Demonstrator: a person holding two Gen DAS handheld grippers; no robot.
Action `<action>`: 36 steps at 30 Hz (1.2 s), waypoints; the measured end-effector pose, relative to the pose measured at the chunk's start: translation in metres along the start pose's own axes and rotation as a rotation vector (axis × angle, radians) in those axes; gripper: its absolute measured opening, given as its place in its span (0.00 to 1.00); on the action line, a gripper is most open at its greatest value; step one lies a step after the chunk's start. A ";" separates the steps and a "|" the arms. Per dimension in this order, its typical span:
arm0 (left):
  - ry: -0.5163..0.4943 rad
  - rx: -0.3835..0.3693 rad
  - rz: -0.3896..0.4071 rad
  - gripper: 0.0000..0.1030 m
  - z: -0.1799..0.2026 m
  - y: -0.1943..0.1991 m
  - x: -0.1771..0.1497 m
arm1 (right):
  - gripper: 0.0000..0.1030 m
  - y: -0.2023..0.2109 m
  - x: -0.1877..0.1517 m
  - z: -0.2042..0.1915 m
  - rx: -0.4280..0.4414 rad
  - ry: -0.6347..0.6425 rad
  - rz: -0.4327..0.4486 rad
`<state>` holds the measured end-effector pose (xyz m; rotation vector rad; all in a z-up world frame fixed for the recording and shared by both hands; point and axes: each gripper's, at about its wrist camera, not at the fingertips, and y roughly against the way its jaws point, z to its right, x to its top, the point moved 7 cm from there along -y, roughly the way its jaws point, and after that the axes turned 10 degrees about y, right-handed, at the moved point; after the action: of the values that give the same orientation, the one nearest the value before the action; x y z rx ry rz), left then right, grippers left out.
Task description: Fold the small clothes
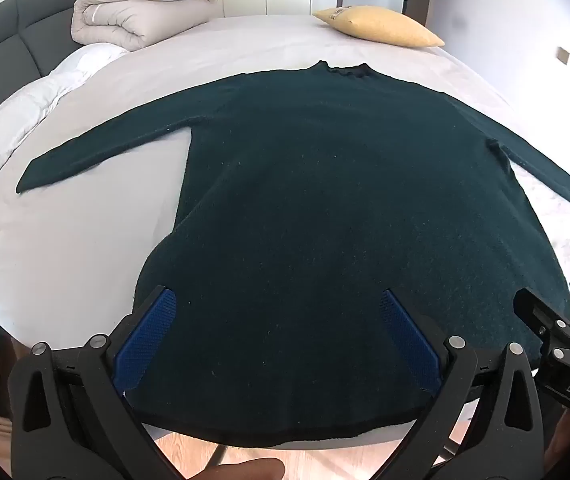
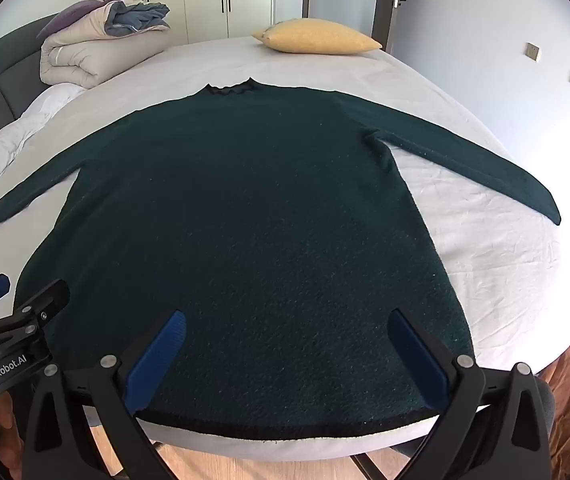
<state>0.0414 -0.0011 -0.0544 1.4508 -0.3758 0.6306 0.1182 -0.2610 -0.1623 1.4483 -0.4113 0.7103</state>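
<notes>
A dark green long-sleeved sweater (image 1: 325,184) lies flat on the bed, collar at the far end, both sleeves spread out, hem at the near edge. It fills the right wrist view too (image 2: 245,208). My left gripper (image 1: 277,312) is open, its blue-padded fingers wide apart above the hem's left half. My right gripper (image 2: 285,328) is open above the hem's right half. Each gripper shows at the edge of the other's view: the right one (image 1: 553,312) and the left one (image 2: 17,296). Neither holds the cloth.
The bed has a light grey sheet (image 1: 85,240). A folded beige duvet (image 1: 133,16) sits at the far left by the dark headboard (image 1: 1,48). A yellow pillow (image 1: 381,26) lies at the far end. Wooden floor (image 2: 245,470) shows below the bed's near edge.
</notes>
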 end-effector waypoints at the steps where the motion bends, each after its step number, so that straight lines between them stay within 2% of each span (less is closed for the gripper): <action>1: -0.002 0.000 0.002 1.00 0.001 0.000 0.000 | 1.00 0.000 0.000 0.000 -0.001 0.000 0.000; 36: 0.009 0.000 -0.016 1.00 -0.001 -0.003 -0.004 | 1.00 -0.002 -0.002 0.000 -0.001 0.000 -0.002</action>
<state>0.0400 -0.0011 -0.0589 1.4498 -0.3572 0.6242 0.1186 -0.2613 -0.1652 1.4475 -0.4098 0.7088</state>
